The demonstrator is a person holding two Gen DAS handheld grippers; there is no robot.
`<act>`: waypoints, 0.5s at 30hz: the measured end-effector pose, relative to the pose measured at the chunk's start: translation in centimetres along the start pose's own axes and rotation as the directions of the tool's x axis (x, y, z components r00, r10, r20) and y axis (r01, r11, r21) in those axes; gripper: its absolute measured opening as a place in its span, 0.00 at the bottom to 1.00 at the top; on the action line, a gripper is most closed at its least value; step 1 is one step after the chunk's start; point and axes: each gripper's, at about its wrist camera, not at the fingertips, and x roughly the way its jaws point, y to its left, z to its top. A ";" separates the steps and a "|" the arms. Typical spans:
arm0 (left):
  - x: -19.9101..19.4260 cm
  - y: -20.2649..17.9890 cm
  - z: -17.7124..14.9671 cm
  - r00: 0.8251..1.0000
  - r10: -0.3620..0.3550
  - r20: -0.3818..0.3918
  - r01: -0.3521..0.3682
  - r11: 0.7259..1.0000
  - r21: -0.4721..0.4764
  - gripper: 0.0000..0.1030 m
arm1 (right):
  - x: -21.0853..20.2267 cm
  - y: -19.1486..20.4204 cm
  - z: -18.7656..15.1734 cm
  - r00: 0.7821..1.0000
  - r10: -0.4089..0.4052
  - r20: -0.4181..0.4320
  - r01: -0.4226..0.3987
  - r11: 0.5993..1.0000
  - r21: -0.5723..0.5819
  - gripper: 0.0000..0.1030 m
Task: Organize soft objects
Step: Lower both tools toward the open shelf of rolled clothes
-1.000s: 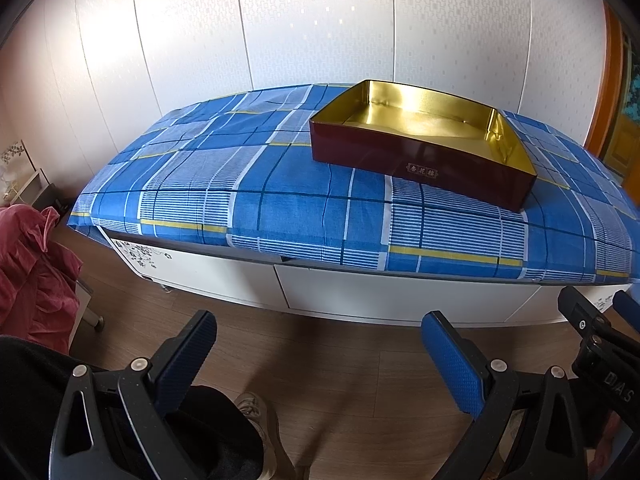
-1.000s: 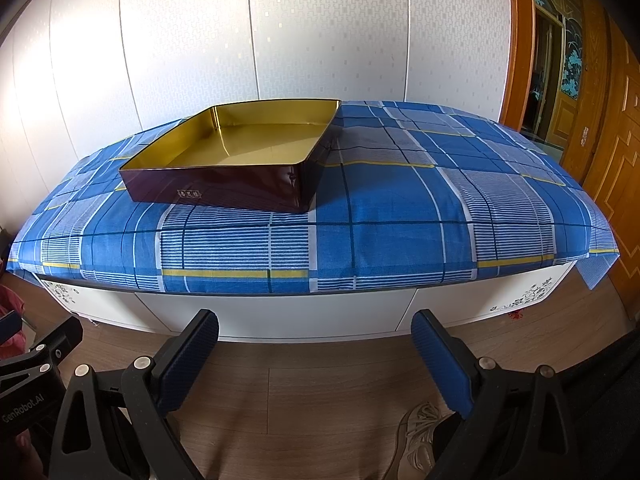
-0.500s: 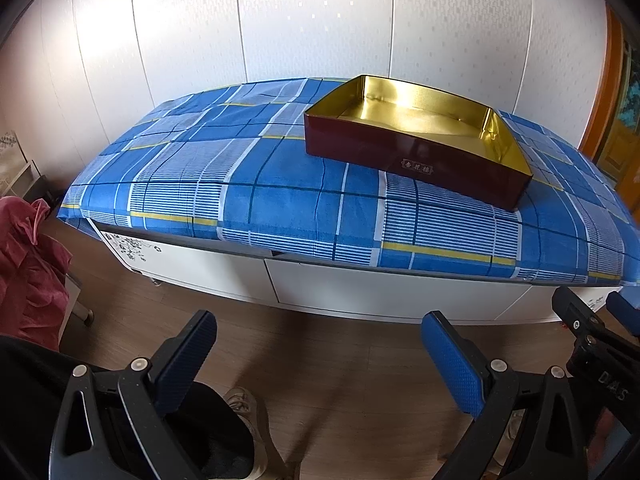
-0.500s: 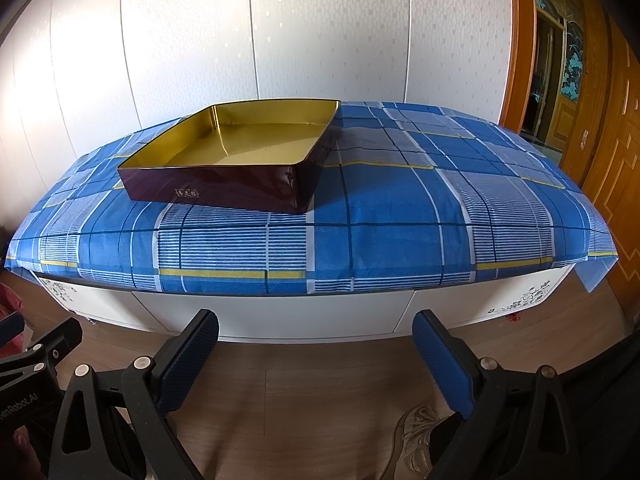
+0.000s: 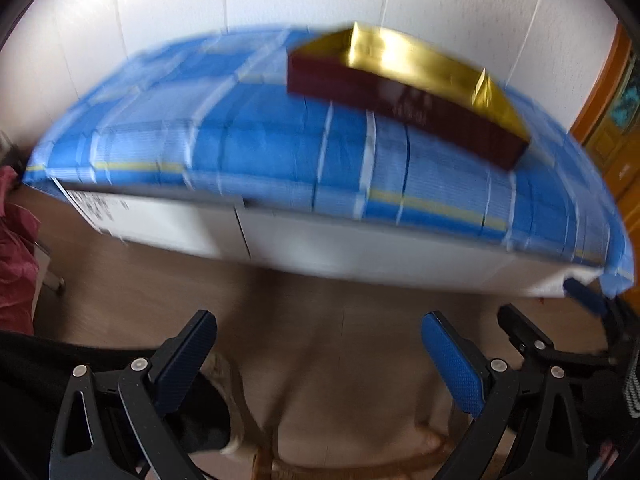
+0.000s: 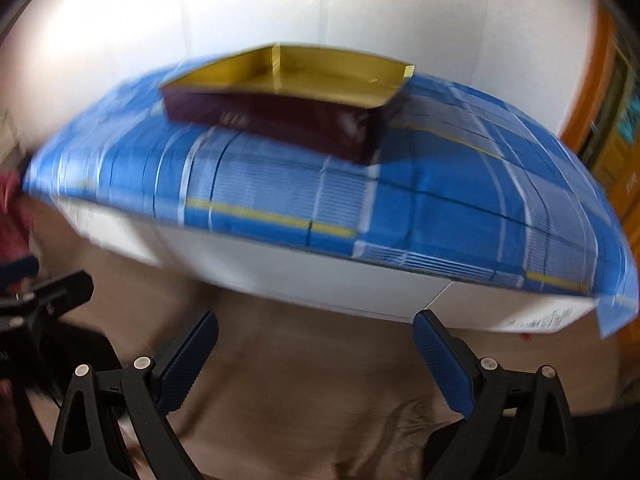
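A dark red box with a gold inside [image 5: 404, 92] stands open and empty on a low white cabinet covered by a blue checked cloth [image 5: 256, 148]. The box [image 6: 288, 116] and cloth [image 6: 432, 208] also show in the right wrist view. My left gripper [image 5: 318, 348] is open and empty, above the wooden floor in front of the cabinet. My right gripper [image 6: 314, 346] is open and empty too, beside the left one. A pink-red soft cloth [image 5: 16, 256] lies at the far left. Both views are blurred by motion.
White wall panels stand behind the cabinet. An orange wooden door [image 6: 616, 132] is at the right. The other gripper's black frame shows at the right edge of the left wrist view [image 5: 560, 344]. A shoe [image 5: 224, 376] is on the floor below.
Both views have dropped and tilted: the cabinet and box now sit higher in the frames and slant, with motion blur. Both grippers stay open and empty.
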 end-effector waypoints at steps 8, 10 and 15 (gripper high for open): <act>2.4 -2.7 -1.6 0.988 0.137 -0.076 -0.122 0.978 0.167 1.00 | 7.1 4.1 -3.3 0.979 -0.178 -0.099 0.094 0.827 -0.554 0.97; 3.4 -3.1 -2.2 0.981 0.161 -0.108 -0.136 0.969 0.204 1.00 | 9.6 4.6 -4.7 0.964 -0.244 -0.102 0.117 0.741 -0.661 0.93; 5.4 -2.5 -2.7 0.972 0.129 -0.198 -0.096 0.981 0.168 1.00 | 13.6 5.0 -6.3 0.941 -0.338 0.003 0.216 0.595 -0.774 0.87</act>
